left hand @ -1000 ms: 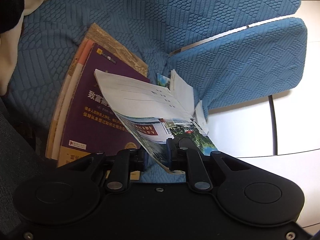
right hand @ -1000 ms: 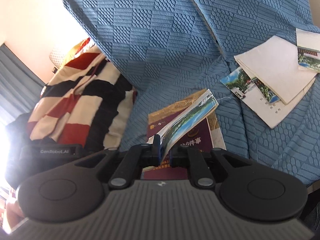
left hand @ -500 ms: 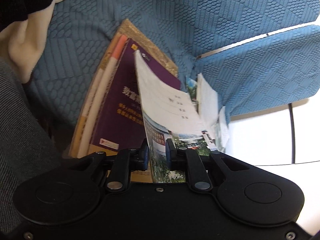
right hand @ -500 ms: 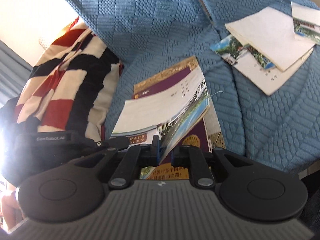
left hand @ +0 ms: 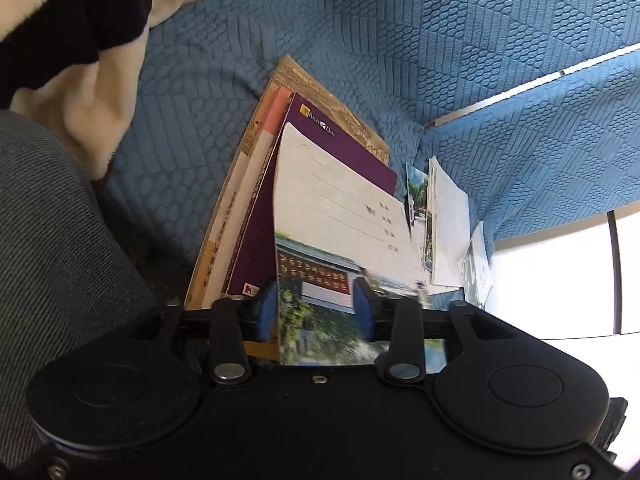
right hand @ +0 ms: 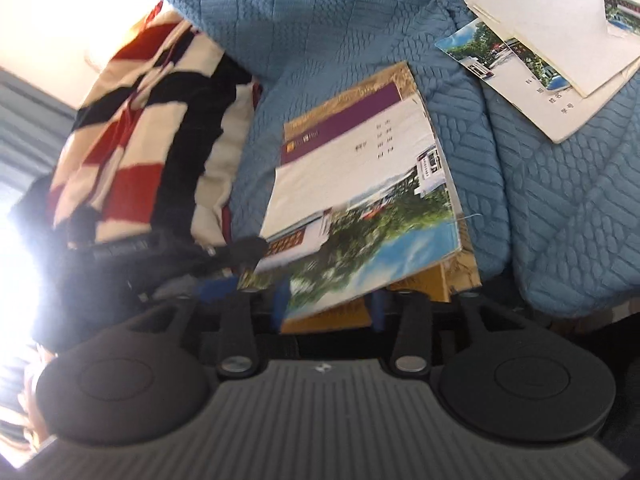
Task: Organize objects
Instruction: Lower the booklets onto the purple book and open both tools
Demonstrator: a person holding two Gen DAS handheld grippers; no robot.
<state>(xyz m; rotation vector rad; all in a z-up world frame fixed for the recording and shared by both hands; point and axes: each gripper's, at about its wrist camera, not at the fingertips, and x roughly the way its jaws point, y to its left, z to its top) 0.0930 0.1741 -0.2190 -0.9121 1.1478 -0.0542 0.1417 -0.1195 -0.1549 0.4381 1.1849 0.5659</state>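
Note:
A thin booklet (left hand: pixel 340 216) with a white top and a photo of buildings and trees lies on a purple book (left hand: pixel 256 240), which tops a small stack on the blue sofa seat. My left gripper (left hand: pixel 316 312) sits at the booklet's near edge, its jaws opening and its blue pads spread apart from the paper. In the right wrist view the same booklet (right hand: pixel 360 184) rests on the purple book (right hand: pixel 340 120). My right gripper (right hand: pixel 329 306) is at the booklet's near corner, jaws opening, with the corner between the pads but not pinched.
More loose booklets and white sheets (right hand: pixel 560 40) lie on the neighbouring cushion, also seen as papers (left hand: pixel 448 216) to the right of the stack. A red, black and cream striped blanket (right hand: pixel 152 120) is heaped left of the stack. Grey fabric (left hand: pixel 52 240) fills the near left.
The booklet, earlier gripped on edge and raised by both grippers, has swung down flat onto the purple book. Both pairs of jaws have spread apart and let go of it.

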